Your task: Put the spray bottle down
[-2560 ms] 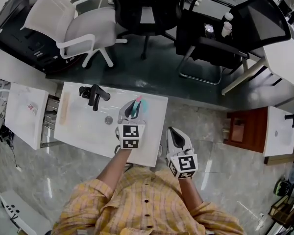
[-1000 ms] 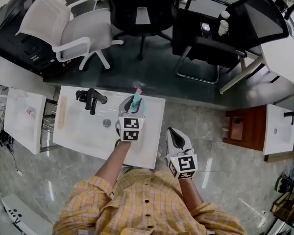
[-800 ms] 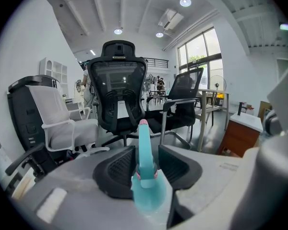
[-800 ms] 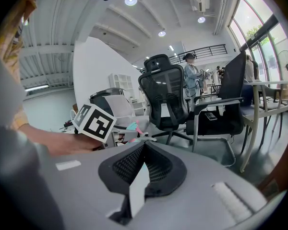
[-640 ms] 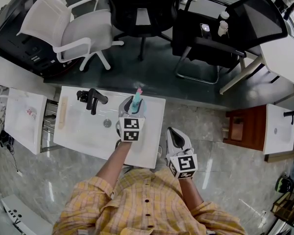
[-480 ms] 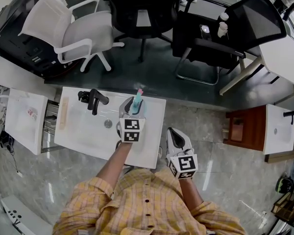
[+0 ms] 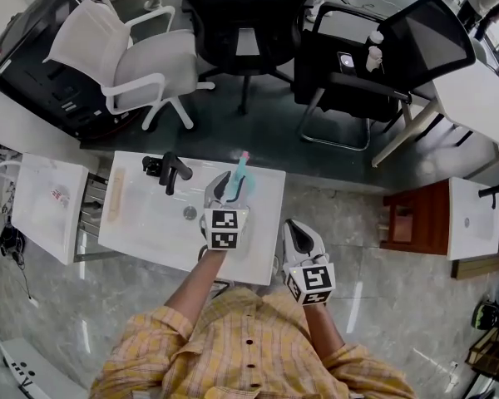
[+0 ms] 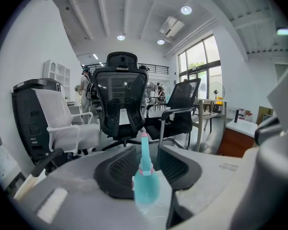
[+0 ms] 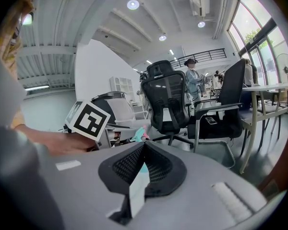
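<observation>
Bottle down on the desk, left gripper around it

The spray bottle (image 8: pixel 145 188) stands upright near the far edge of the white desk (image 7: pixel 150 227), right of the black faucet (image 7: pixel 171 170). It sits between the jaws of the left gripper (image 7: pixel 234 187). Those jaws are closing, but a gap shows on each side of the bottle and neither pad presses it. The right gripper (image 9: pixel 144 145) hangs off the desk's near right corner, its jaws together with nothing between them.
</observation>
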`<state>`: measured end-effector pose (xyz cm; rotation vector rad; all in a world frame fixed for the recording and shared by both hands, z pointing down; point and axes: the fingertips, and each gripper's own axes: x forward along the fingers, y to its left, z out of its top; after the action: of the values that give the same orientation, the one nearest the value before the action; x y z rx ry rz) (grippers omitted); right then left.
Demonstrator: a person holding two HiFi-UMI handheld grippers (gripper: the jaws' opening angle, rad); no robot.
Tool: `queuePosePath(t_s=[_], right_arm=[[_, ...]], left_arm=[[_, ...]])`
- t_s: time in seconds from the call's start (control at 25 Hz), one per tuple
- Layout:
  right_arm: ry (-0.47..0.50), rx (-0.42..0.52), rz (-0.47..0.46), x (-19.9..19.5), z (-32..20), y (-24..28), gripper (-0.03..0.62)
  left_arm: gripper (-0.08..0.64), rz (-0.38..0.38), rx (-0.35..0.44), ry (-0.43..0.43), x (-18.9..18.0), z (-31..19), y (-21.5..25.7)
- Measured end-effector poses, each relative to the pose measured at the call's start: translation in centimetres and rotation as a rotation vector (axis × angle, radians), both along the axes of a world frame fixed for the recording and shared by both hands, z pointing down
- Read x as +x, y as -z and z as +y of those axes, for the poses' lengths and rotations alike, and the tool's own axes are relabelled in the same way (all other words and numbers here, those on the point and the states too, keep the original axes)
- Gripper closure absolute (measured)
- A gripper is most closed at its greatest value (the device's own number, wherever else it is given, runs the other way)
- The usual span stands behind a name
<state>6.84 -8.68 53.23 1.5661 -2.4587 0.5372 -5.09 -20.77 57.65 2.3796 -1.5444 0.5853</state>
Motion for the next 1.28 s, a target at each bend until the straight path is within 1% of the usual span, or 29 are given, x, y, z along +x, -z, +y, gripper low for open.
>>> queuePosePath(t_s=[0.16,0.36,0.44,0.52,0.68,1.28], right_arm=[[-0.008,0.014,0.0,-0.7,1.0,0.8,0.592],[-0.022,0.032,-0.001,-1.3,2.6,1.8,0.592],[-0.027,0.039,0.0,-1.5,3.1,2.3,0.592],[-0.035,0.051,0.0,-1.8,3.4,2.8,0.592],[-0.046,0.065,-0.006,-2.1,4.2,3.7,0.592],[-0.083,0.104,-0.013,-3.8,6.5,5.8,0.593]], left_arm=[[0.439,0.036,0.001,0.002,-0.1,2.3,1.0],[0.483,0.066,0.032,-0.002,-0.4,4.9,3.1],[0.486,0.079,0.042,-0.003,-0.7,5.8,4.0],[0.526,0.092,0.054,-0.005,-1.1,6.6,4.8],[0.554,0.105,0.08,-0.009,-1.6,8.1,6.4],[0.56,0.127,0.11,-0.067,-3.0,13.3,8.5]])
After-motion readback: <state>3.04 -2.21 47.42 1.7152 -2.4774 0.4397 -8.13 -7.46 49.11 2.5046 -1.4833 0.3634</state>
